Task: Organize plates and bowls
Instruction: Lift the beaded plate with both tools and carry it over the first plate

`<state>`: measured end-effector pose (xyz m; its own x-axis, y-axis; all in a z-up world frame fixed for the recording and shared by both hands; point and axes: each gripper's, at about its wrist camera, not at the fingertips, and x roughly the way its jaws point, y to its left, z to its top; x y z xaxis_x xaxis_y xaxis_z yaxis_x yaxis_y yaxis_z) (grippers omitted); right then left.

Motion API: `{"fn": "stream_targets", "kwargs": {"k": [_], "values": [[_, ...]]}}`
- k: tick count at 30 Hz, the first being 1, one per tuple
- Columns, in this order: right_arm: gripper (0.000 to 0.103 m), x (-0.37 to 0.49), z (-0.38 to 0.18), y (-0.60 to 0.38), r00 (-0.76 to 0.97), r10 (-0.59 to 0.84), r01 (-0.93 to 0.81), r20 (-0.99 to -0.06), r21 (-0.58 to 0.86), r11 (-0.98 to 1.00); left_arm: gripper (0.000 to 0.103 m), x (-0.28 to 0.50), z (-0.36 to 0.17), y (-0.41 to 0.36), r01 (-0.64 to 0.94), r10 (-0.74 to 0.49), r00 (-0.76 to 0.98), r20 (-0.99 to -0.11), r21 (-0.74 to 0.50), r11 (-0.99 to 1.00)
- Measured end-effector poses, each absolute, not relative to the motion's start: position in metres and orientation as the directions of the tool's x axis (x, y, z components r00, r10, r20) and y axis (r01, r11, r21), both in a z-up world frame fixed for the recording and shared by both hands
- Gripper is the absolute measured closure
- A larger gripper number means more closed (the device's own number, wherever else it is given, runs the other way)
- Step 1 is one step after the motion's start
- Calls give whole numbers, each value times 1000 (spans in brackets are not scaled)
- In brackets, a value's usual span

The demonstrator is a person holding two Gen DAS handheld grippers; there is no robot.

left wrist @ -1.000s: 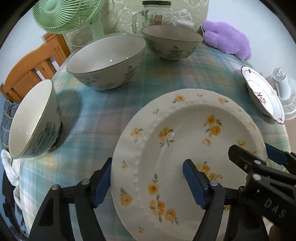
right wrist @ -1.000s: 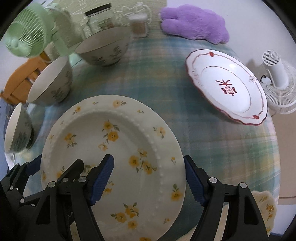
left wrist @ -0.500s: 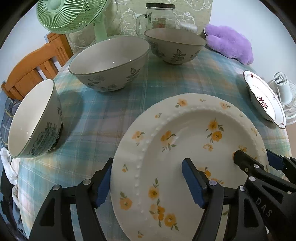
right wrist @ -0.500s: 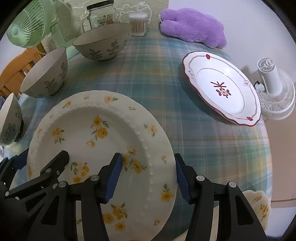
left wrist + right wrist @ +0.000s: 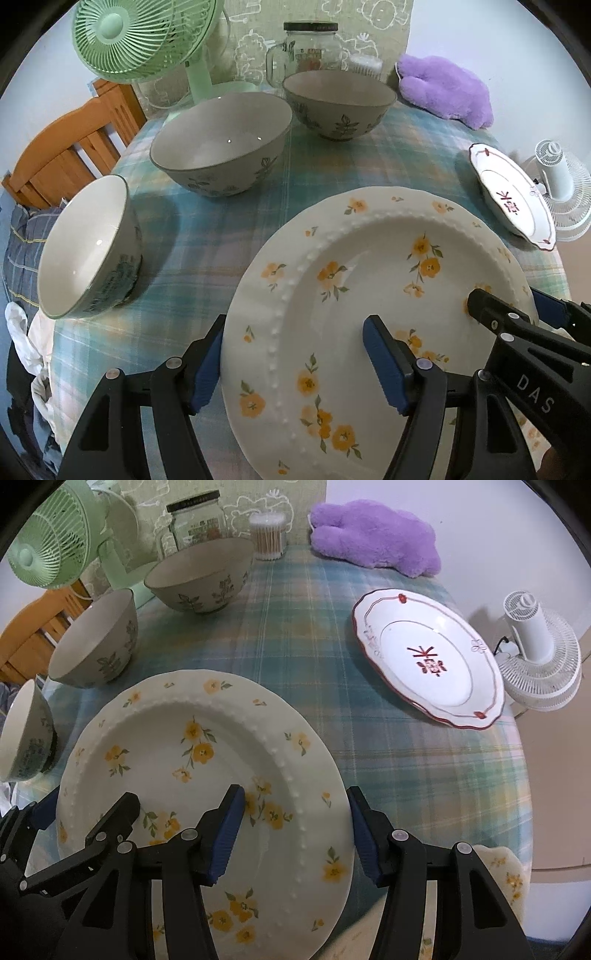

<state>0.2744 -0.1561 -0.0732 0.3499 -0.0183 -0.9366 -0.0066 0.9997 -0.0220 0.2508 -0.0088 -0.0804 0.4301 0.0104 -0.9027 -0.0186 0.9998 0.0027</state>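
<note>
A large white plate with yellow flowers (image 5: 369,295) (image 5: 177,753) is held above the checked tablecloth by both grippers. My left gripper (image 5: 295,363) is shut on its left rim. My right gripper (image 5: 291,830) is shut on its right rim. Three leaf-patterned bowls stand at the left and back: a small one (image 5: 85,247), a wide one (image 5: 221,140) and a far one (image 5: 338,101) (image 5: 201,576). A white plate with red trim (image 5: 428,657) (image 5: 511,195) lies at the right.
A green fan (image 5: 144,37), a glass jar (image 5: 306,48), a cotton swab tub (image 5: 267,535) and a purple plush (image 5: 376,535) line the back. A white fan (image 5: 539,653) stands off the right edge. A wooden chair (image 5: 70,147) is at the left. Another floral dish (image 5: 502,882) peeks out at the lower right.
The right gripper has narrowed onto the plate's right rim. The flowered plate has been lifted and drawn back a little, so more of the table shows.
</note>
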Motion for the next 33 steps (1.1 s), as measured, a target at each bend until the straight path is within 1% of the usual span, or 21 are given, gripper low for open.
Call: {"fn": "stream_targets", "kwargs": {"k": [11,17,23,33], "values": [[44,239,-30,-152,399,-51,55,-915,-31,998,30,216,-41,-4,38,-29,477,-878,-13,999],[44,206,-11,-150,442,-69,103,-894,-26,994,31,190,-27,-1,96,-65,508,-859,-18,995],[44,173,-7,-153,450,-78,147,-890,-12,989,31,164,-23,-6,159,-83,509,-857,-1,987],[44,126,-6,-188,448,-113,215,-887,-16,976,31,132,-24,-44,216,-118,501,-857,-8,976]]}}
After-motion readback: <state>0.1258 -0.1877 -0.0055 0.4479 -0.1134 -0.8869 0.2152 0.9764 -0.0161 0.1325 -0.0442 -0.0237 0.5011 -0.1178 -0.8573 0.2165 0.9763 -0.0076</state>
